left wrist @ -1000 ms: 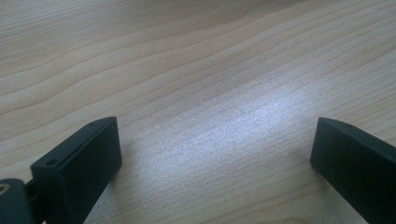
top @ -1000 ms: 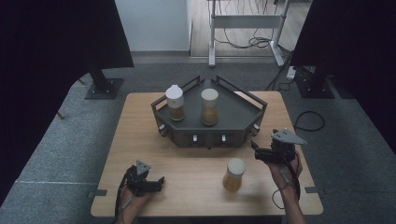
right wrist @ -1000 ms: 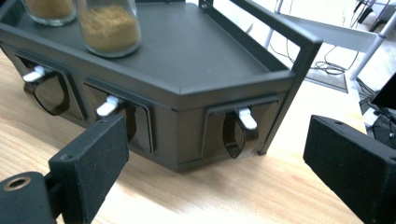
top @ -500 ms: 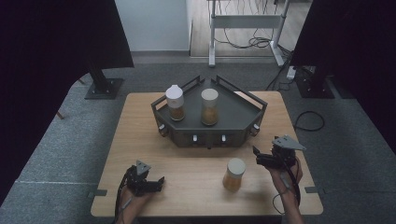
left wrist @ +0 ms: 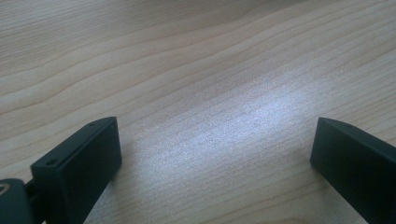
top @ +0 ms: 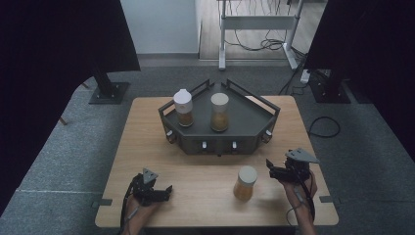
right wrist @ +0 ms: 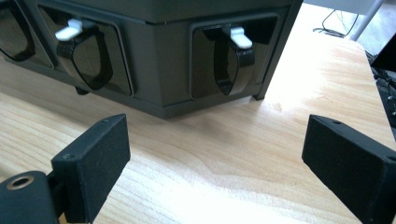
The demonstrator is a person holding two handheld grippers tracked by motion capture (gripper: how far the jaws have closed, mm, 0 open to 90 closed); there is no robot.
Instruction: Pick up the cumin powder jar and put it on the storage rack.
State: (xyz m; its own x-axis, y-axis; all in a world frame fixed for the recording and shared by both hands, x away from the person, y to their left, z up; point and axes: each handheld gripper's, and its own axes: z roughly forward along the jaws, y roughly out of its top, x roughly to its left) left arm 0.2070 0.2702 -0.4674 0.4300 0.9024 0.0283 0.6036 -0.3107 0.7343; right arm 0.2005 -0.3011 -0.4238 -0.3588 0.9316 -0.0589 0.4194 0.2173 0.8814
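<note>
The right gripper (top: 272,171), jaws wide and empty, has come down lower just beside the jar (top: 244,182) on the near table (top: 195,205); I judge a grasp comes next. The left gripper (top: 164,191) also rests open and empty. Farther off, the dark rack (top: 254,122) holds two jars.

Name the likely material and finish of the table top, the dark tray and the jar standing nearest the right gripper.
Table top: pale wood or wood-look laminate, matt, with grain lines. Dark tray: probably moulded plastic or painted metal, smooth, slightly glossy. Jar: seemingly clear plastic or glass, since amber contents show through, with a pale lid.
</note>
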